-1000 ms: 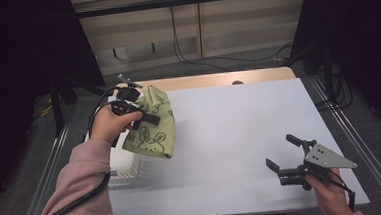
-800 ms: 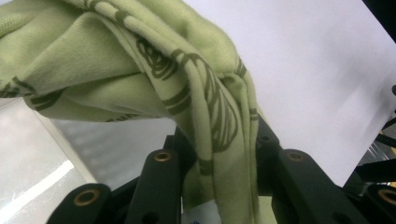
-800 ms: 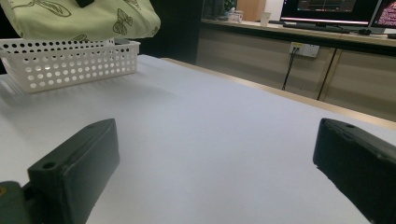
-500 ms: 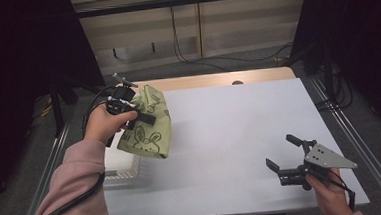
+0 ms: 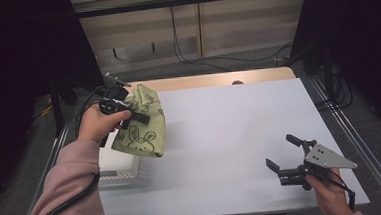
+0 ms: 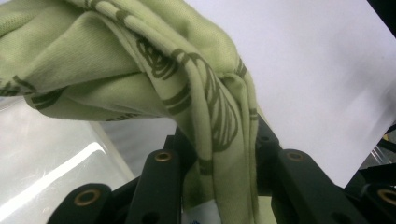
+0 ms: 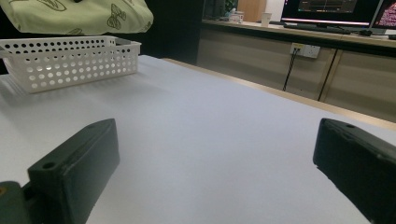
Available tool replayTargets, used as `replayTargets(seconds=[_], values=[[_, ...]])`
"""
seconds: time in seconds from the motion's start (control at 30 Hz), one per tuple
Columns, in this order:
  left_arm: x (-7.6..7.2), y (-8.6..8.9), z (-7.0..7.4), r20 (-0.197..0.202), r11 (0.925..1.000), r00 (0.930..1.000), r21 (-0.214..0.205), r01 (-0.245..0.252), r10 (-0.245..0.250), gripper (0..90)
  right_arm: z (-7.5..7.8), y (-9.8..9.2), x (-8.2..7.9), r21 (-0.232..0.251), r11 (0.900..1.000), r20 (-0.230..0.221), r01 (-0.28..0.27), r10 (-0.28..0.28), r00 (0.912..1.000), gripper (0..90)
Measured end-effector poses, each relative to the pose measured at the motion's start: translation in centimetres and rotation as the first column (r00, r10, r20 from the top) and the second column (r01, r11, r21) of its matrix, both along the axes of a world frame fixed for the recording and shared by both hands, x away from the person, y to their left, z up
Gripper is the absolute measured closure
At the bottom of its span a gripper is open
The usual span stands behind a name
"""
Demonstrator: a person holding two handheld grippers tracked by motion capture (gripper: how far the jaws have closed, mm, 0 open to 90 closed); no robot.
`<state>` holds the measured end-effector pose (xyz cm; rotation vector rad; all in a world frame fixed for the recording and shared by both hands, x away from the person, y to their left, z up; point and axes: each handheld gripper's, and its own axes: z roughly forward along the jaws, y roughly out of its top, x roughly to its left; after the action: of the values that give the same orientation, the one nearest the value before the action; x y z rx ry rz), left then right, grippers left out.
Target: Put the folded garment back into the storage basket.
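Observation:
A light green cloth printed with dark rabbits and leaves hangs in the air at the table's left side, above a white perforated basket. My left gripper is shut on a bunched fold of the green cloth, which runs up between the two black jaws. The same cloth hangs over the basket in the right gripper view. My right gripper rests open near the table's front right corner, jaws wide apart with only bare white table between them.
The white table top stretches between the two hands. A wooden strip runs along its far edge. Metal rails border both sides. Cables hang behind the table, and monitors stand on a far counter.
The left hand has carried the cloth slightly leftward, more over the basket. The right gripper has not moved.

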<state>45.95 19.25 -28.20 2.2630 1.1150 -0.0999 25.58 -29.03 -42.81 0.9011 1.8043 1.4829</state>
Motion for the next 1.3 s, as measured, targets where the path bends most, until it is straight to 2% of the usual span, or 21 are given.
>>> replayTargets(seconds=[0.33, 0.53, 0.67, 0.7, 0.77, 0.93, 0.97, 1.13, 1.17, 1.3], values=[[0.0, 0.6, 0.1, 0.002, 0.9997, 0.9999, 0.021, -0.016, 0.016, 71.4, 0.0, 0.0, 0.0, 0.000, 1.0000, 0.001, 0.001, -0.001, 1.0000, 0.2], [0.1, 1.2, 0.2, -0.001, 0.9997, 0.9998, 0.019, -0.018, 0.018, 71.4, 0.0, -0.1, 0.0, -0.002, 1.0000, 0.006, 0.000, 0.000, 1.0000, 0.2], [0.0, 1.6, 0.2, -0.004, 0.9989, 0.9992, 0.023, -0.040, 0.040, 71.6, 0.0, 0.0, 0.0, 0.001, 1.0000, 0.005, -0.001, 0.001, 1.0000, 0.2], [0.1, 1.7, 0.2, -0.005, 0.9993, 0.9996, 0.025, -0.028, 0.028, 71.6, 0.0, 0.0, 0.0, 0.001, 1.0000, 0.004, -0.001, 0.001, 1.0000, 0.2], [0.0, 1.8, 0.1, 0.004, 0.9986, 0.9992, 0.032, -0.041, 0.041, 71.6, 0.0, 0.0, 0.0, 0.001, 1.0000, 0.005, 0.002, -0.002, 1.0000, 0.2], [0.0, 2.2, 0.2, -0.010, 0.9989, 0.9994, 0.033, -0.034, 0.035, 71.7, 0.0, 0.0, 0.0, 0.000, 1.0000, 0.005, -0.001, 0.001, 1.0000, 0.2], [0.0, 2.3, 0.2, 0.001, 0.9989, 0.9994, 0.031, -0.035, 0.035, 71.7, 0.0, 0.0, 0.0, 0.000, 1.0000, 0.003, 0.001, -0.001, 1.0000, 0.2], [-0.1, 2.6, 0.4, -0.004, 0.9985, 0.9992, 0.036, -0.040, 0.040, 71.7, 0.0, 0.0, 0.0, 0.001, 1.0000, 0.004, -0.001, 0.001, 1.0000, 0.2], [-0.1, 2.7, 0.3, 0.010, 0.9983, 0.9991, 0.042, -0.042, 0.041, 71.7, 0.0, 0.0, 0.0, -0.001, 1.0000, 0.002, 0.002, -0.002, 1.0000, 0.2], [-0.2, 3.0, 0.4, 0.001, 0.9982, 0.9993, 0.046, -0.038, 0.038, 71.7, 0.0, 0.0, 0.0, 0.000, 1.0000, 0.005, 0.000, 0.000, 1.0000, 0.2]])
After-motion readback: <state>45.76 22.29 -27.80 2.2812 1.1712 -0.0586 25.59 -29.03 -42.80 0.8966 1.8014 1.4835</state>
